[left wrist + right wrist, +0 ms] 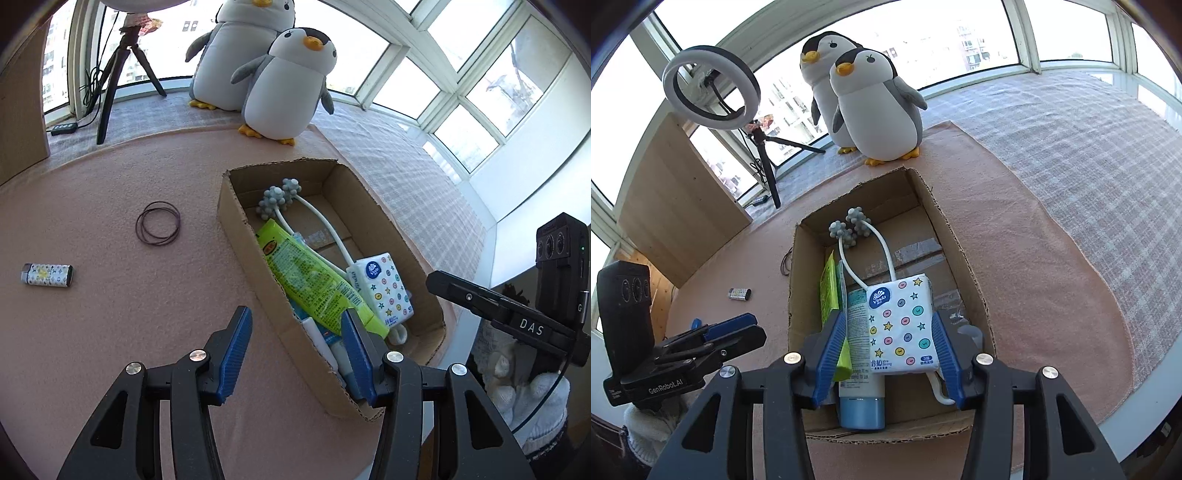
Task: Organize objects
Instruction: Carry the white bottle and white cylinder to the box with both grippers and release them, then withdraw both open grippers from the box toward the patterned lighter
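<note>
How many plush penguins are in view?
2. Both stand on the windowsill cloth beyond the box: the small penguin in front, the big penguin behind it, touching, partly hidden.

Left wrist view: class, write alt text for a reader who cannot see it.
Open tongs hover at the near end of a cardboard box holding a green tube, tissue pack and massager. On the pink mat outside lie hair ties and a lighter.

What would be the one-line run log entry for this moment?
left tool: open | right tool: open | tissue pack: in box | lighter, rubber bands: outside
</note>
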Demonstrator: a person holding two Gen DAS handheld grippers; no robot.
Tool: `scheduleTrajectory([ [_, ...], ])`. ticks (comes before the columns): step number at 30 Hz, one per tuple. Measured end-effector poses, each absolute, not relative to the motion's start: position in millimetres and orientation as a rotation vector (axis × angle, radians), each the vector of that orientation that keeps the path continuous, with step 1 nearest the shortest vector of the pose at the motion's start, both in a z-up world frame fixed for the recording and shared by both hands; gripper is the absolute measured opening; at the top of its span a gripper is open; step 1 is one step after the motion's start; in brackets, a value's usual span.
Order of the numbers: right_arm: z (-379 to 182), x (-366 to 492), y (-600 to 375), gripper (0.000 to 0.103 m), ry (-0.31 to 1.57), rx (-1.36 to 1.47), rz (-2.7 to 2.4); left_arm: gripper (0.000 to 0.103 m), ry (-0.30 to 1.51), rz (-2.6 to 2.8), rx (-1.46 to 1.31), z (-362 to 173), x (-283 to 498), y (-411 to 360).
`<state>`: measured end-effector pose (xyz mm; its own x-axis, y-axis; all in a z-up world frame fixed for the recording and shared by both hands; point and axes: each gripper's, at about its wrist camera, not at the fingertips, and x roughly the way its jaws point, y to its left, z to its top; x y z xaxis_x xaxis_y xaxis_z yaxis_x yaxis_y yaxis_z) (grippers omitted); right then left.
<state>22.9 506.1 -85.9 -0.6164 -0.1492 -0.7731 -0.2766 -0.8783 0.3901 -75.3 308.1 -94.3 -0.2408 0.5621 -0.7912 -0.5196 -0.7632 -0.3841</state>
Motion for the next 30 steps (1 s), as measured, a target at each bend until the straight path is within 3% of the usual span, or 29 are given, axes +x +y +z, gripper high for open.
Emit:
scheduleTrajectory([
  [16,-64.0,1.7,416.2,0.052,0.724,-1.426,2.798,0.053,-0.216,2.336,-1.454,-112.0,-182.9,138.9],
  [30,-69.6,17.5,383.4,0.052,0.733,-1.495,2.748,0.052,-0.077,2.247,-1.583,-164.1,-238.6,152.6],
])
